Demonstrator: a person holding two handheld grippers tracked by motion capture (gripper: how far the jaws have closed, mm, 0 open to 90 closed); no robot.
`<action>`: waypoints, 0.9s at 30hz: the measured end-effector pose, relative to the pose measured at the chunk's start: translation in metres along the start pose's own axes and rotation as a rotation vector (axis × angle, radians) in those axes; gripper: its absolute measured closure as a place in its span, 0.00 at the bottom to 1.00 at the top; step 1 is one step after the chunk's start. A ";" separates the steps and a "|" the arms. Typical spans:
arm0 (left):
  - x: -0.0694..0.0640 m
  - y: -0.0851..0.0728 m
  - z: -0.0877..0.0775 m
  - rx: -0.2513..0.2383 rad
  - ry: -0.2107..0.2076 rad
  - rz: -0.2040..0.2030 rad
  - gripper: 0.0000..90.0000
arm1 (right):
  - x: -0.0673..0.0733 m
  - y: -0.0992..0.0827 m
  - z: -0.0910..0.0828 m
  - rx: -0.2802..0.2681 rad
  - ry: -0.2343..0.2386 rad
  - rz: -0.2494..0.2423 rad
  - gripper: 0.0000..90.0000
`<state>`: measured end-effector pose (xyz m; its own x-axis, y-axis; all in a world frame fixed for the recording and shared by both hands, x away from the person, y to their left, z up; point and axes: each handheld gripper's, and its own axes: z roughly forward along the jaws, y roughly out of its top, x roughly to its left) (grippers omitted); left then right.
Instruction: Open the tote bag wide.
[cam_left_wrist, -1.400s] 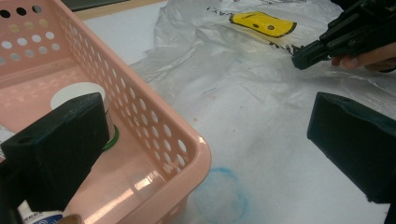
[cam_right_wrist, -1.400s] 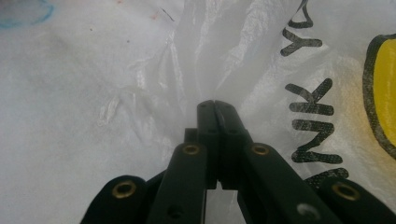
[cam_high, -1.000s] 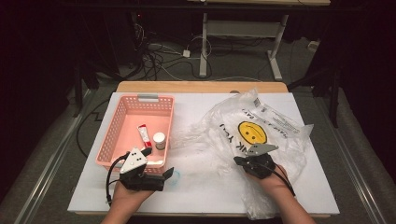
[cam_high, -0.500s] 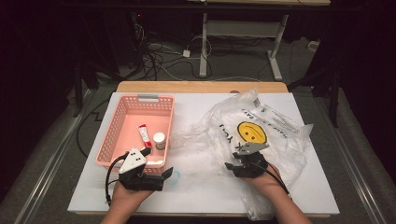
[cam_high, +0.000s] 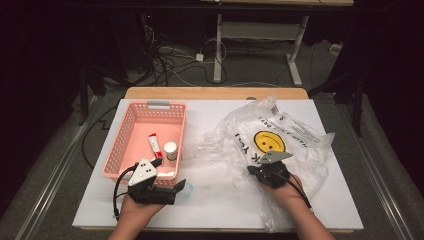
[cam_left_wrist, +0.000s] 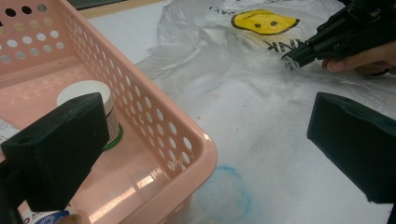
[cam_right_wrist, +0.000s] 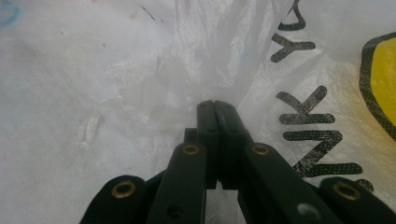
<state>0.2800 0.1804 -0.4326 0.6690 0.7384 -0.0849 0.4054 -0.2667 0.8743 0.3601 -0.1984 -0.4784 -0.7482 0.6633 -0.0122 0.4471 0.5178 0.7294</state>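
Note:
A crumpled clear plastic bag (cam_high: 280, 135) with a yellow smiley face lies on the right of the white table. My right gripper (cam_high: 252, 170) has just been closing and is shut, with a fold of the bag's film (cam_right_wrist: 219, 70) pinched between its tips (cam_left_wrist: 288, 59). A pink perforated basket (cam_high: 125, 145) on the left holds a small white-lidded jar (cam_high: 170, 149) and a red-and-white tube (cam_high: 154, 144). My left gripper (cam_high: 169, 175) sits at the basket's near right corner. It is open wide, one jaw over the basket by the jar (cam_left_wrist: 86, 93), the other over the table.
A faint blue ring (cam_left_wrist: 224, 193) is drawn on the table beside the basket's corner. A wooden strip (cam_high: 215, 93) runs along the table's far edge. Cables and a desk frame (cam_high: 220, 45) lie on the dark floor beyond.
The right gripper's jaws have come together on the bag's film. Both hands stay where they were, and the basket's contents have not moved.

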 end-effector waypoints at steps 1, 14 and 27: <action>0.000 0.000 0.000 0.001 0.000 0.001 0.00 | -0.001 0.000 -0.001 -0.019 0.004 -0.002 1.00; 0.005 0.000 -0.003 -0.007 0.010 -0.010 0.00 | -0.002 0.006 -0.031 -0.145 -0.024 -0.034 1.00; 0.019 0.000 -0.011 -0.009 0.039 -0.042 0.00 | -0.008 0.015 -0.058 -0.258 -0.030 -0.032 1.00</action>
<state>0.2856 0.2011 -0.4286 0.6265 0.7726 -0.1028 0.4265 -0.2295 0.8749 0.3441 -0.2272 -0.4280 -0.7433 0.6666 -0.0554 0.2808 0.3862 0.8786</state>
